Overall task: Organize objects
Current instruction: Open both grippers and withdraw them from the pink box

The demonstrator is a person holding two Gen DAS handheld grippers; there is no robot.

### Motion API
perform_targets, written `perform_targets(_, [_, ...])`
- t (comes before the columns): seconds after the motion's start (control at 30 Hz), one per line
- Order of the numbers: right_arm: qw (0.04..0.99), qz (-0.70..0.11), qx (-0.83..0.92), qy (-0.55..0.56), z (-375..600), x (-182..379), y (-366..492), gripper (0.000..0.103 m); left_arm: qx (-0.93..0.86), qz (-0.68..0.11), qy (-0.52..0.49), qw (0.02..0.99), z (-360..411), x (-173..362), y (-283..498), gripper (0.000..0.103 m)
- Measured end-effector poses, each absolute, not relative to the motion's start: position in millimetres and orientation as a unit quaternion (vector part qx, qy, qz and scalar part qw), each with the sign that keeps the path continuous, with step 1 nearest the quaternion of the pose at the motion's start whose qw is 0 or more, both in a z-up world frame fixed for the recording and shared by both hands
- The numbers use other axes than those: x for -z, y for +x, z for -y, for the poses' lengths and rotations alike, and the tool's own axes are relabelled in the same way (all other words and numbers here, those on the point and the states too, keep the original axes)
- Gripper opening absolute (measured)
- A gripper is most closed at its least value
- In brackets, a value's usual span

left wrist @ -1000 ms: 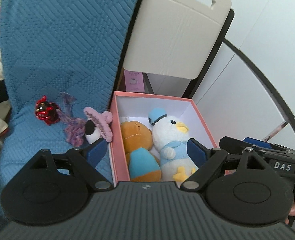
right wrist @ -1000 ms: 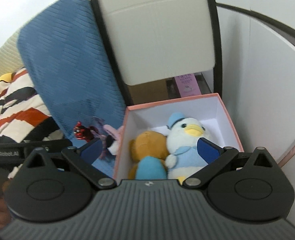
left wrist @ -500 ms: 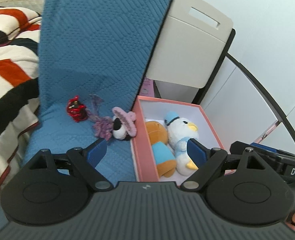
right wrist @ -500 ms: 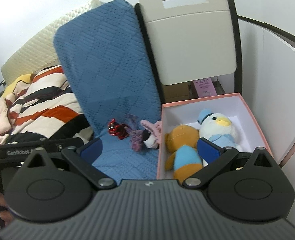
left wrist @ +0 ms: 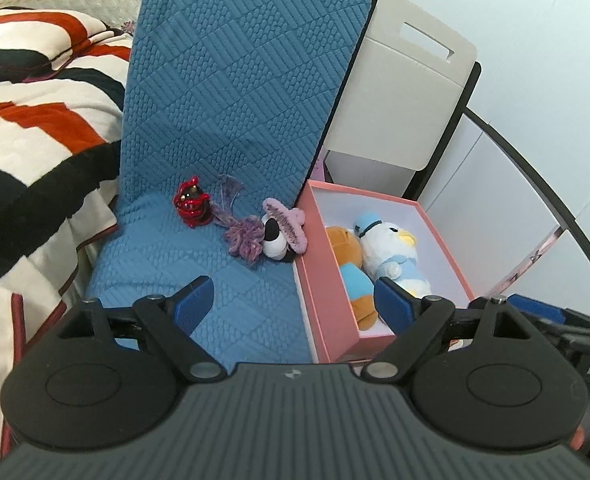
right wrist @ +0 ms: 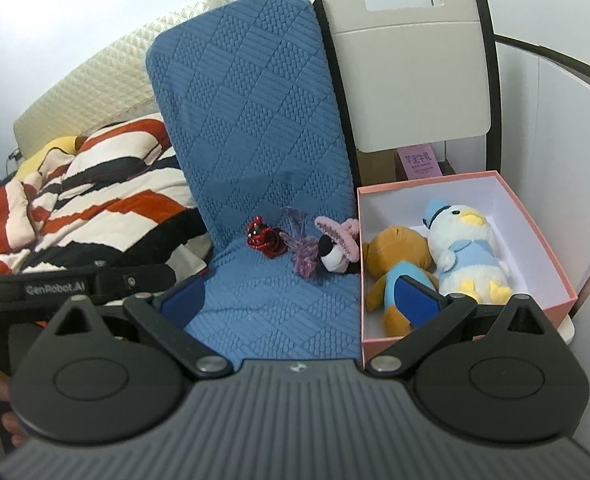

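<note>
At the far left, a striped blanket [left wrist: 35,128] of soft fleece in red, black and cream is seen, cut off by the frame edge. Beside it lies a blue quilted cushion [left wrist: 231,92], its fabric embossed in diamond blocks, bent into a seat and a back. On the seat, three small things are lined up: a shiny red foil-like toy [left wrist: 191,207], a purple yarn tuft [left wrist: 244,240] with a gauzy tail, and a black-and-white plush toy [left wrist: 276,240] capped by a ribbed pink hat; its face is turned away and hard to make out. Touching the cushion's right edge, a pink cardboard box [left wrist: 327,312] with a white lining is set. Inside it, a brown bear plush [right wrist: 399,256] in a blue shirt and a fluffy white duck plush [right wrist: 463,248] with a blue cap are laid side by side. Behind the box, a smooth beige chair back [right wrist: 411,72] with a slot handle is seen, with a purple label below it whose print cannot be read.

The left hand-held gripper [left wrist: 293,304] is held wide open with nothing between its blue pads. The right hand-held gripper [right wrist: 301,300] is likewise spread wide and holds nothing; its right pad hides part of the bear's legs.
</note>
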State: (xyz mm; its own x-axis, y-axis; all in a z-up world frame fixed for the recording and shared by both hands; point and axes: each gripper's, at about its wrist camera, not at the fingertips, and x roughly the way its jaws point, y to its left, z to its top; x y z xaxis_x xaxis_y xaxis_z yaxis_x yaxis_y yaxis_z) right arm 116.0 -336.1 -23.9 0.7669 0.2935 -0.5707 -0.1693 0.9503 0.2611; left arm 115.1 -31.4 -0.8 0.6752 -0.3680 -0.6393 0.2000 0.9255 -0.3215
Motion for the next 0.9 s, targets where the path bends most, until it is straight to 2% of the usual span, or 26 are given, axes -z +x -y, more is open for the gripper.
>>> perform_targets(0.33, [0.929, -0.316, -0.139, 0.132, 323.6, 50.9, 103.2, 0.103, 0.155, -0.379, -0.115, 0.905, 17.8, 25.6, 102.5, 0.090])
perform_targets(0.9, [0.939, -0.310, -0.124, 0.085, 306.4, 100.4, 117.2, 0.103, 0.150, -0.382, -0.118, 0.904, -5.8, 83.2, 116.4, 0.090])
